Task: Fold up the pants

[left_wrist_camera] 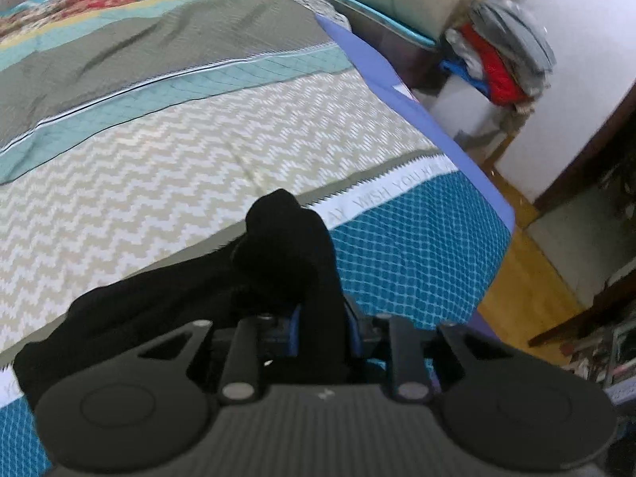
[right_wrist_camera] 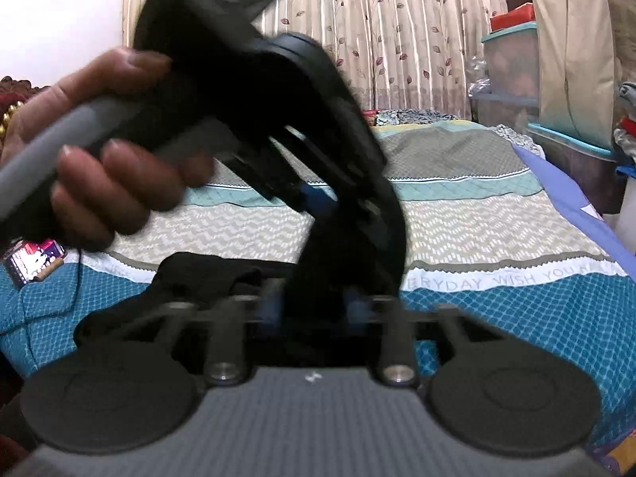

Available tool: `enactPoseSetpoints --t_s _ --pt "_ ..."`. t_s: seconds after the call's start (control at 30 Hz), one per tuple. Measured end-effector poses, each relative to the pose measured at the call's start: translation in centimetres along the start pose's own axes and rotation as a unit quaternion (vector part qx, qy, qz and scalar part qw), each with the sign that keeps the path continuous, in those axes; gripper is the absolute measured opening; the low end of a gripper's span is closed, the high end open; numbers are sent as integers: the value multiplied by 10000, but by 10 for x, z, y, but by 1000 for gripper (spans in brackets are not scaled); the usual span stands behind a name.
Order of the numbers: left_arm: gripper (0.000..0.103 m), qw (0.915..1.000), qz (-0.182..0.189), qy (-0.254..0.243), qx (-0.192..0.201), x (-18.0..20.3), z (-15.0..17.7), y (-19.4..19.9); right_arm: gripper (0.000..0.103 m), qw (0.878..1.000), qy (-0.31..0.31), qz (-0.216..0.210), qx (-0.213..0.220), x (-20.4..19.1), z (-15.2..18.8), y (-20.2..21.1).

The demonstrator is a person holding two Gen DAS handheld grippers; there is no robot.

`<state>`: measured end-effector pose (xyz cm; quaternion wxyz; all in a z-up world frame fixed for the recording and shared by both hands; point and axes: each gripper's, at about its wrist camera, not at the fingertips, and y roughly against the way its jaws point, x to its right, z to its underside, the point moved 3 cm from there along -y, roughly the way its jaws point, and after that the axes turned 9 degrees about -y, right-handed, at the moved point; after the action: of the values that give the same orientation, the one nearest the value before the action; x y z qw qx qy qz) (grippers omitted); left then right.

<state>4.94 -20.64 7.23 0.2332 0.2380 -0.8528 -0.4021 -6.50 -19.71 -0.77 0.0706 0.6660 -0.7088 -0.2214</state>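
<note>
So the black fabric pants (left_wrist_camera: 167, 298) are bunched on the patterned quilted bedspread (left_wrist_camera: 198, 139), down at its blue-checked end. Clear plastic storage bins (right_wrist_camera: 512, 75) sit past the bedspread's far corner. From the right camera, the left gripper (right_wrist_camera: 318, 198) and the person's hand (right_wrist_camera: 91, 159) block most of the view. Both the left gripper and the right gripper (right_wrist_camera: 310, 306) are pinched onto pants fabric.

Each camera sits just behind its own hand-held gripper, low and close over the bed (left_wrist_camera: 167, 151), looking forward along the fingers. The left view tilts toward the bed's far right edge; the right view faces the curtain (right_wrist_camera: 397, 31). Both share the patterned bedspread and the pants (left_wrist_camera: 294, 238).
</note>
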Motion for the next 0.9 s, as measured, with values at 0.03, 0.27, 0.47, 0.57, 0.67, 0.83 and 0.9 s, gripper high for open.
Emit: enactPoseSetpoints --t_s 0.03,0.27,0.47,0.57,0.67,0.83,0.9 --pt "17 10000 21 61 16 -5 0 4 63 10000 68 49 -34 0 3 -4" --pt "16 9978 44 465 469 -50 16 46 14 9971 111 -666 -346 -37 -15 0" --pt "16 9926 -198 927 757 -103 51 86 14 9863 390 -1450 -690 -88 -26 -20" --pt "16 9883 -364 1299 706 -134 79 89 14 9786 594 -1692 -1012 -115 -20 -37" --pt "16 9834 -489 1647 587 -161 105 82 14 9694 671 -1867 -1448 -133 -9 -59" --pt "17 9794 -760 1830 385 -185 134 56 16 9555 619 -1918 -2155 -144 12 -96" --pt "27 9781 -915 1844 295 -190 141 44 21 9483 493 -2008 -2407 -142 18 -104"
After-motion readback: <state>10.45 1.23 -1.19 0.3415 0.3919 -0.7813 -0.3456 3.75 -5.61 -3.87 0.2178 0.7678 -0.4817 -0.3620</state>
